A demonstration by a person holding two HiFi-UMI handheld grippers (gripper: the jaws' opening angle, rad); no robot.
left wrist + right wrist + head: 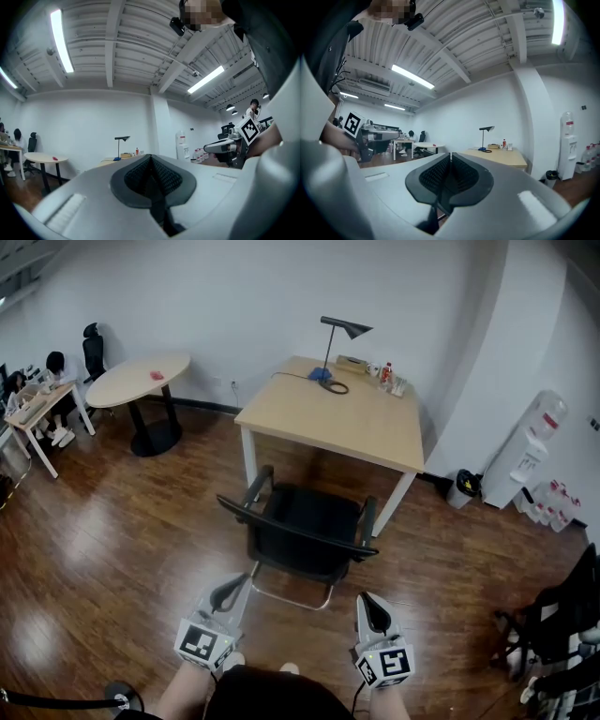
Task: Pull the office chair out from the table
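Observation:
The black office chair [305,531] stands on the wood floor, its back towards me, a little in front of the light wooden table [337,418]. My left gripper [230,590] hovers just short of the chair's left rear side and touches nothing. My right gripper [373,607] sits behind the chair's right rear corner, also apart from it. In the left gripper view the left gripper [150,171] has its jaws shut with nothing between them. The right gripper [450,173] in its own view is likewise shut and empty. The table [499,157] shows beyond it.
On the table stand a black desk lamp [342,329] and small bottles. A round table [141,381] and a seated person [52,367] are at the far left. A water dispenser [534,442] and a bin [464,486] stand right, and a dark chair [562,615] at the lower right.

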